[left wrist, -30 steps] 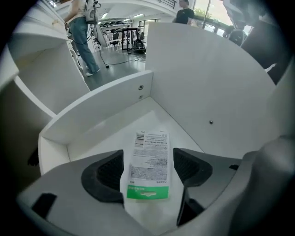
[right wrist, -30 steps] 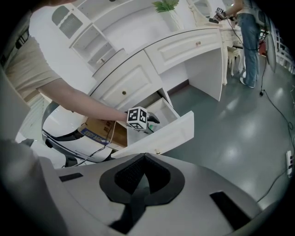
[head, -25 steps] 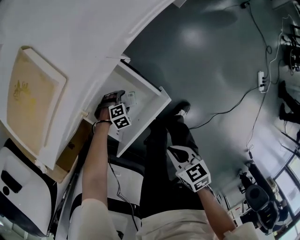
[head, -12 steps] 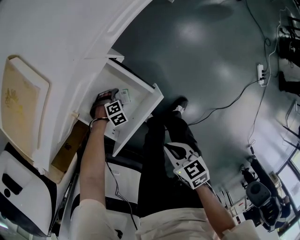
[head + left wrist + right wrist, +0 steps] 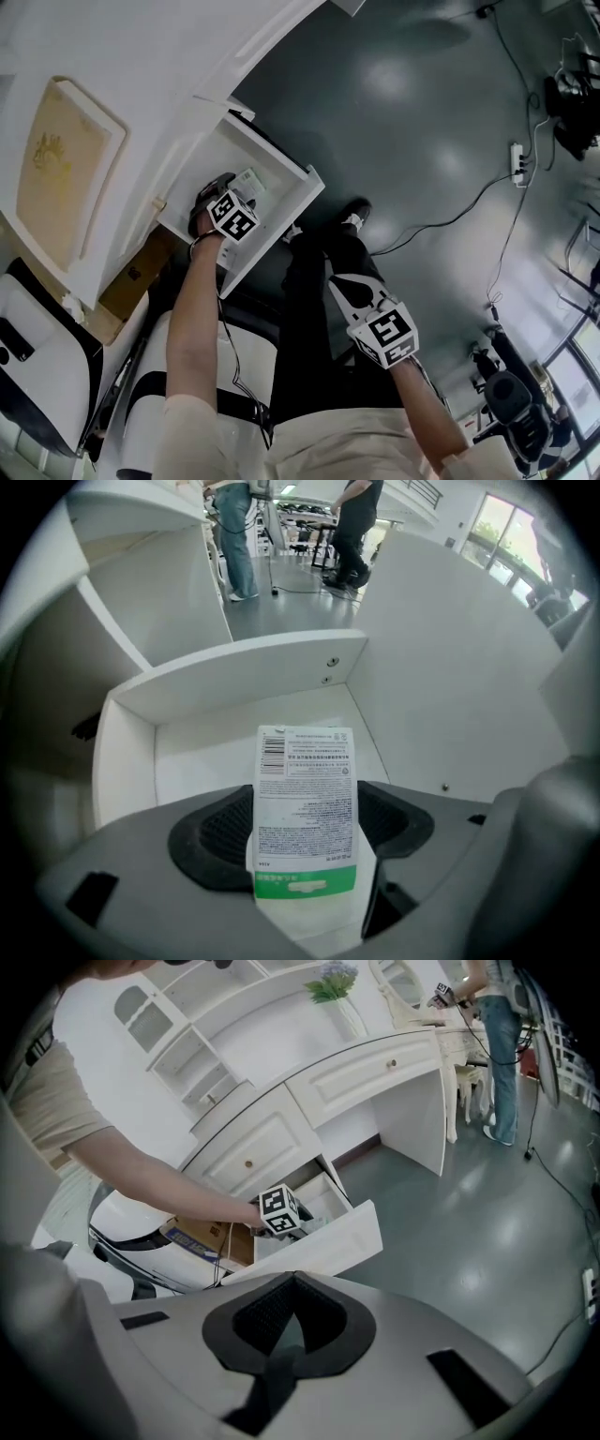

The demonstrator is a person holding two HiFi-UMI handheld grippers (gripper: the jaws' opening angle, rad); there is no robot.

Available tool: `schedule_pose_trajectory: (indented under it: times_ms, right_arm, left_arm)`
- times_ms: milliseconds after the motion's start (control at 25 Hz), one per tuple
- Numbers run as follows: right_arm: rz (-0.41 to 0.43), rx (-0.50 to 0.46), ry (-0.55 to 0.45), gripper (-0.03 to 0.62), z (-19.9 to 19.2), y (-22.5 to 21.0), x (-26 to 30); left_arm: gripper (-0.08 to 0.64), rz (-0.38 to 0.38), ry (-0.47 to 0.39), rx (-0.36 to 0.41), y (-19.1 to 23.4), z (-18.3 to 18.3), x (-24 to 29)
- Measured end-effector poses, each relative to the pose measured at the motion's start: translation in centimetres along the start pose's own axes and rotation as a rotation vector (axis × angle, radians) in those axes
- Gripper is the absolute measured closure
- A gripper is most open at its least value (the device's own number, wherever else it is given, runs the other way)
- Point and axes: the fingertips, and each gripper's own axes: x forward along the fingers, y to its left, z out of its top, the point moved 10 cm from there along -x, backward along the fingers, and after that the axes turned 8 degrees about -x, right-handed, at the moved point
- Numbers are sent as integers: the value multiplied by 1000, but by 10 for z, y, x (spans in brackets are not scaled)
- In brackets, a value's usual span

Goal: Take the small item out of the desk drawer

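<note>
left gripper [image 5: 305,832] clamped on a small packet [image 5: 306,780]: white, barcode at the top, green band near the bottom, standing upright between the black pads [image 5: 211,832]
packet is over the inside of the open drawer [image 5: 246,666], with the white drawer floor and end wall right behind it; can't tell if its lower edge touches the floor of the drawer
head view: drawer pulled out from the white desk [image 5: 141,56], left gripper and packet sit inside the drawer outline, near the front panel
right gripper [image 5: 284,1326] has jaws together with nothing between them; it's held low over the grey floor [image 5: 422,112] by the person's leg [image 5: 314,309], well apart from the drawer
cardboard box [image 5: 134,281] under the desk, just beside the drawer
pale yellow tray [image 5: 61,169] on the desk top, apart from the drawer
power strip [image 5: 517,161] with a cable on the floor, far from both grippers
two people [image 5: 234,527] standing in the background of the left gripper view, beyond the drawer
</note>
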Motion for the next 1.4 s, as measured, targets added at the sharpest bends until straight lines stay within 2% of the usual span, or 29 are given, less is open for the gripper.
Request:
schedule_pose_trajectory:
  times_ms: [280, 640, 800, 920, 1080, 1200, 1400]
  right_arm:
    - [-3, -46, -5, 568, 14, 10, -14]
    - [-20, -150, -15, 568, 54, 26, -44]
    - [-30, -202, -19, 568, 61, 18, -44]
    - [-33, -230, -23, 568, 70, 21, -48]
    - [-27, -344, 7, 568, 85, 37, -56]
    - [-7, -347, -10, 568, 96, 46, -63]
    - [-18, -343, -64, 568, 125, 52, -72]
  left_arm:
    - [202, 44, -147, -144, 2, 9, -66]
    - [202, 74, -336, -289, -21, 18, -164]
    - [202, 86, -409, -337, -35, 21, -182]
    - [202, 93, -453, -369, -46, 20, -203]
    - [202, 104, -502, -411, -62, 19, -248]
    - [202, 111, -512, -466, -77, 15, -279]
    - [202, 145, -556, -546, -90, 11, -328]
